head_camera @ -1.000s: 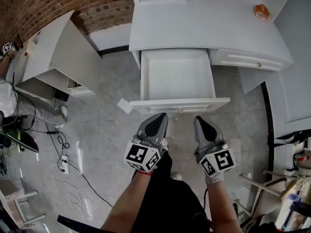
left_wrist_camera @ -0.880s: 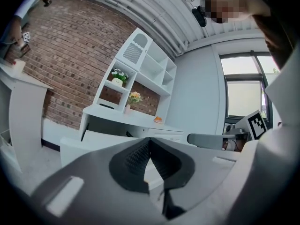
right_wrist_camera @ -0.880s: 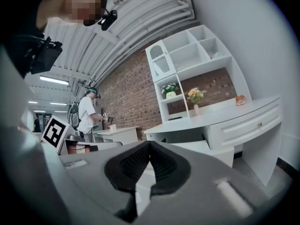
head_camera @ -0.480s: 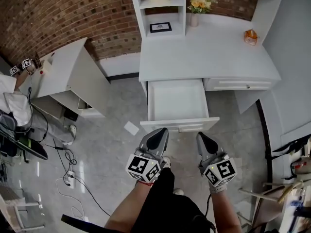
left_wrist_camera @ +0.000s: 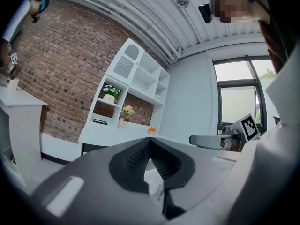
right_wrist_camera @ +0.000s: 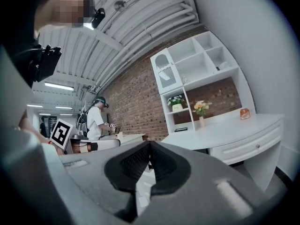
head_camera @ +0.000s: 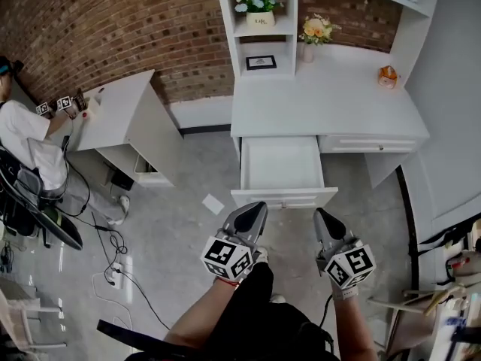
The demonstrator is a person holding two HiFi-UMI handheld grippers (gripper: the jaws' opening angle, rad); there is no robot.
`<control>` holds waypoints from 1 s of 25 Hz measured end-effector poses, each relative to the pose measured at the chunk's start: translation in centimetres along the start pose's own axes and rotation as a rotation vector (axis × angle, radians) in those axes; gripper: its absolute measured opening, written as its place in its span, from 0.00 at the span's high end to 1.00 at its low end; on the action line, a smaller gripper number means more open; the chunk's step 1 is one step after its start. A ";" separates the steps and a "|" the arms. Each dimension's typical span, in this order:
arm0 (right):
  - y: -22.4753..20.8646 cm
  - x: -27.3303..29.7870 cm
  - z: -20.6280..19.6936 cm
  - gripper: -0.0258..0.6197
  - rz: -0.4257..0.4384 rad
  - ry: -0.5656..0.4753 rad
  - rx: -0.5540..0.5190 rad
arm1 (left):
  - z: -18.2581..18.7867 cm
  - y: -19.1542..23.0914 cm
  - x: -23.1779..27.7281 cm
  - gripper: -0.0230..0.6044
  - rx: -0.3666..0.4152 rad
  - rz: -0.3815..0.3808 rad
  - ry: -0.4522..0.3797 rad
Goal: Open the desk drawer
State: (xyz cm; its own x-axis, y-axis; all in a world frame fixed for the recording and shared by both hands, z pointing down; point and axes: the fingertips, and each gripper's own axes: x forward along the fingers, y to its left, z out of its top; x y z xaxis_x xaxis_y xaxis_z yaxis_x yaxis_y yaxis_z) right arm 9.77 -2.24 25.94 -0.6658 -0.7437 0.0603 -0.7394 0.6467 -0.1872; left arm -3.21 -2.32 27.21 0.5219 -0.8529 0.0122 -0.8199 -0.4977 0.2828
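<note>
A: How are the jaws set?

B: On the left gripper (head_camera: 256, 206) they are pressed together tip to tip, and nothing is held between them. The right gripper (head_camera: 322, 213) is closed in the same way, also on nothing.

A: And where is the drawer (head_camera: 279, 164) found?

B: It is pulled out from under the left half of the desk (head_camera: 323, 100), and its bare white inside is shown. Both grippers are held just in front of its front panel, on the side away from the desk. No contact with the panel can be made out. The second drawer (head_camera: 368, 143), under the desk's right half, is shut.

A: What is changed from a second ago?

B: The drawer is left as far out as it was, and the grippers are kept closed in front of it. The desk is now seen from farther back. The shelf unit (head_camera: 261, 28) at its rear is shown in full, with a flower pot (head_camera: 259, 6) and a picture frame (head_camera: 261, 62). A vase (head_camera: 309, 50) and a small orange object (head_camera: 388, 76) are seen on the desktop. To the desk's left, a person (head_camera: 22, 138) at a white table (head_camera: 113, 107) is now brought into view.
</note>
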 end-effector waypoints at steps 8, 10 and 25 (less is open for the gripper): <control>3.2 -2.4 3.9 0.96 0.027 0.007 -0.096 | 2.9 -3.1 -2.6 0.96 0.004 -0.041 0.014; 3.4 -3.2 4.7 0.96 0.026 -0.002 -0.089 | 3.7 -3.9 -3.2 0.96 -0.012 -0.050 0.003; 6.5 -8.0 6.5 0.96 0.033 -0.004 -0.048 | 6.1 -7.6 -7.8 0.96 0.085 -0.040 -0.008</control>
State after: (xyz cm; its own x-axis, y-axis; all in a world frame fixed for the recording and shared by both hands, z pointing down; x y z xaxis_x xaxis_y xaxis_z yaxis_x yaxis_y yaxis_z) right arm 10.90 6.80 17.91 -0.6897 -0.7223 0.0512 -0.7209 0.6784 -0.1416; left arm -2.47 7.12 19.10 0.5534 -0.8329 -0.0054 -0.8154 -0.5431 0.2005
